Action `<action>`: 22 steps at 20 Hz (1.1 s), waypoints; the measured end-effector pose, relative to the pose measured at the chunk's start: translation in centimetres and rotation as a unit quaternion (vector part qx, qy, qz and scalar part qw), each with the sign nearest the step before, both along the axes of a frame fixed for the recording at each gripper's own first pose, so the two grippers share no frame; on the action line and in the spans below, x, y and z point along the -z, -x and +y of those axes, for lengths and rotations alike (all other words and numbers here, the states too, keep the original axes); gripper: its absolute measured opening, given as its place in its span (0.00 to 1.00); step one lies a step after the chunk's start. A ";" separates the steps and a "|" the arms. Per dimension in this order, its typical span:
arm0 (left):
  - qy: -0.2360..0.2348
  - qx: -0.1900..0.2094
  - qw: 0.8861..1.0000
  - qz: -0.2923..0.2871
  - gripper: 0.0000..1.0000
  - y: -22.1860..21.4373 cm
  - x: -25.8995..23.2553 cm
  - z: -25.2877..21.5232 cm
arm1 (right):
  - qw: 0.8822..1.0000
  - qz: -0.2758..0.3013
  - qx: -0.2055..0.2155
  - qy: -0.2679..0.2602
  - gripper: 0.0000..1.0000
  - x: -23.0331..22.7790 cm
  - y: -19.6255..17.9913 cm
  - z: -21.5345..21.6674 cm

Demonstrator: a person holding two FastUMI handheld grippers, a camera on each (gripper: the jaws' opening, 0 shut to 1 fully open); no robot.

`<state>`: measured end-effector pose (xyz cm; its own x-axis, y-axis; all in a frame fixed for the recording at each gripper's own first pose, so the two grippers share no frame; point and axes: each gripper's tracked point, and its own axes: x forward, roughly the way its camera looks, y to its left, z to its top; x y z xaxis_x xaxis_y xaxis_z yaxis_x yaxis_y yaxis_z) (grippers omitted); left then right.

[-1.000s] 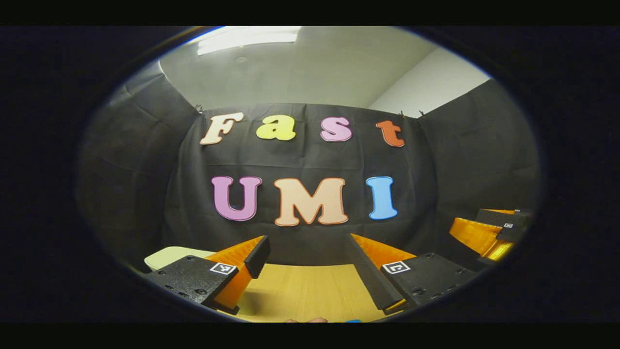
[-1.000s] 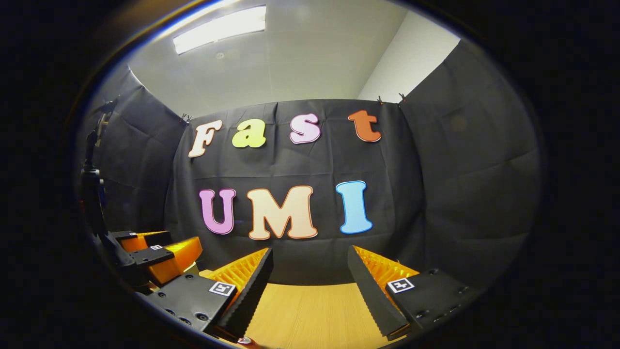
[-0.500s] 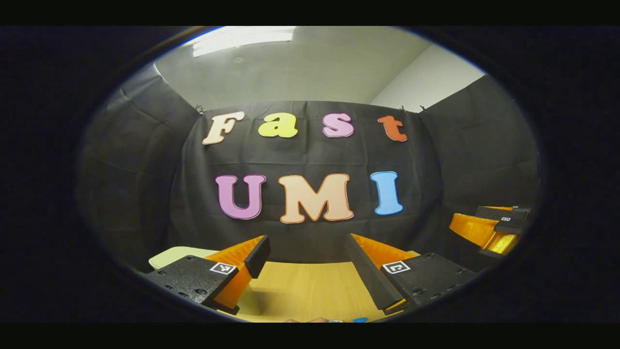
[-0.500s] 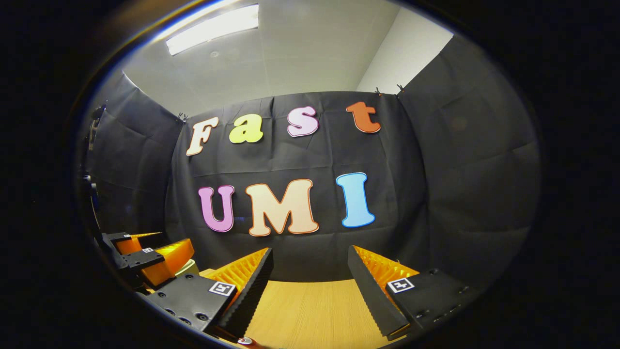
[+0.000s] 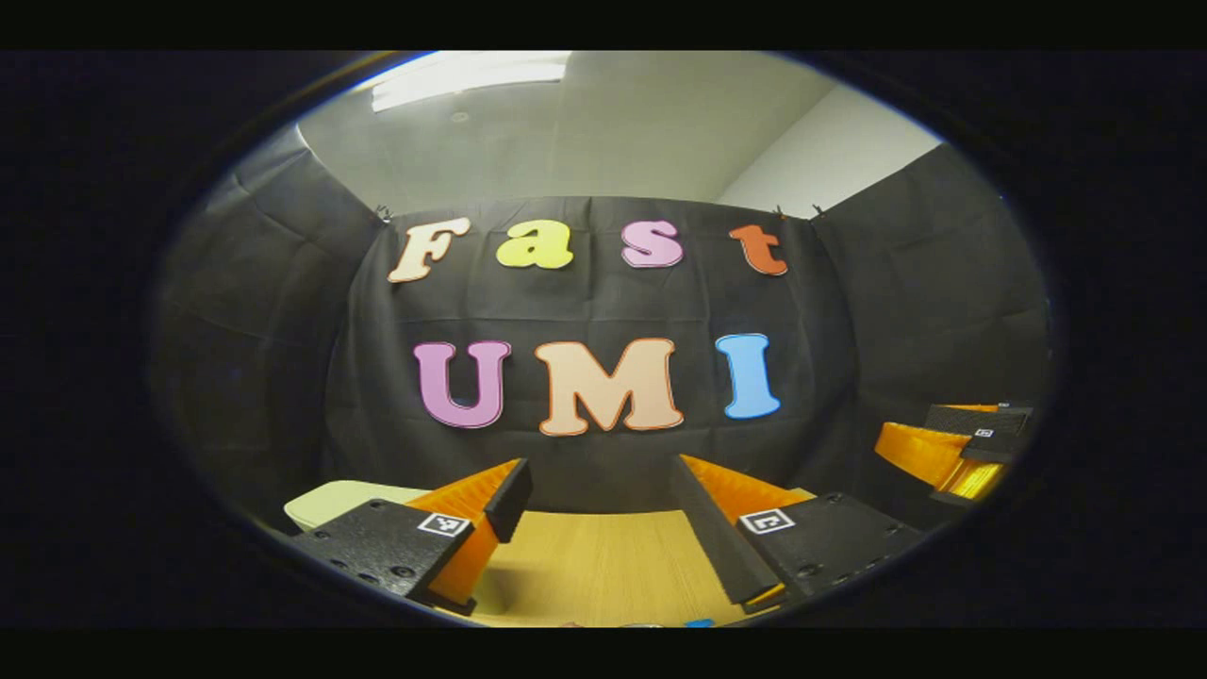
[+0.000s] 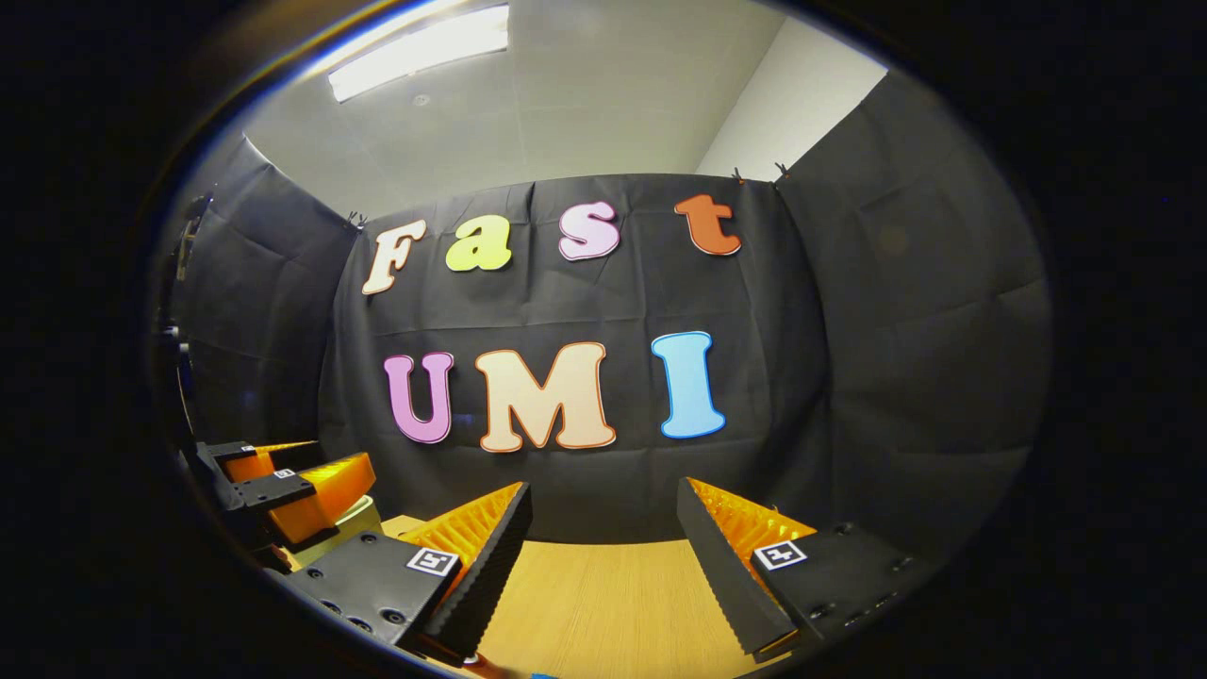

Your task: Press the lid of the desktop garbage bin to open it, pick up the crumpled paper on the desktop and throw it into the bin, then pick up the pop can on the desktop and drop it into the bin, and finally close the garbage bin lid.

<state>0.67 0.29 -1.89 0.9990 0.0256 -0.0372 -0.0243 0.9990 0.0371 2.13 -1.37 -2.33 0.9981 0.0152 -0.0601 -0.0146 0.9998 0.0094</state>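
Observation:
In the left gripper view my left gripper (image 5: 599, 490) is open above the wooden desktop (image 5: 594, 566), nothing between its fingers. The pale lid of the garbage bin (image 5: 335, 498) lies low at the left, partly hidden behind the left finger. My right gripper (image 6: 603, 509) in the right gripper view is also open and empty over the desktop (image 6: 603, 604). The left gripper (image 6: 297, 486) shows at the left there, with a pale sliver of the bin (image 6: 363, 517) under it. The right gripper (image 5: 952, 443) sits at the far right of the left gripper view. I cannot make out the paper or the can.
The black cloth wall (image 5: 603, 302) closes off the back and both sides of the desk. Small coloured bits (image 5: 698, 622) at the bottom edge are too cut off to identify.
Both views have drifted only slightly. Both grippers stay open and empty.

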 end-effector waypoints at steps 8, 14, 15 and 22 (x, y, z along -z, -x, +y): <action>-0.023 -0.016 1.000 -0.005 0.29 0.7 -0.5 2.9 | 1.000 0.003 -0.020 0.002 0.97 0.4 -0.4 2.7; -0.018 -0.079 0.997 0.011 0.04 1.7 0.5 8.6 | 0.999 0.005 -0.043 0.004 0.97 0.9 -1.0 6.1; -0.014 -0.090 0.996 0.014 0.00 1.9 0.9 9.9 | 0.999 0.007 -0.048 0.004 0.97 1.1 -1.2 7.1; -0.020 -0.154 0.986 0.060 0.00 2.8 4.9 17.9 | 0.998 0.020 -0.055 0.005 0.97 2.9 -1.6 11.0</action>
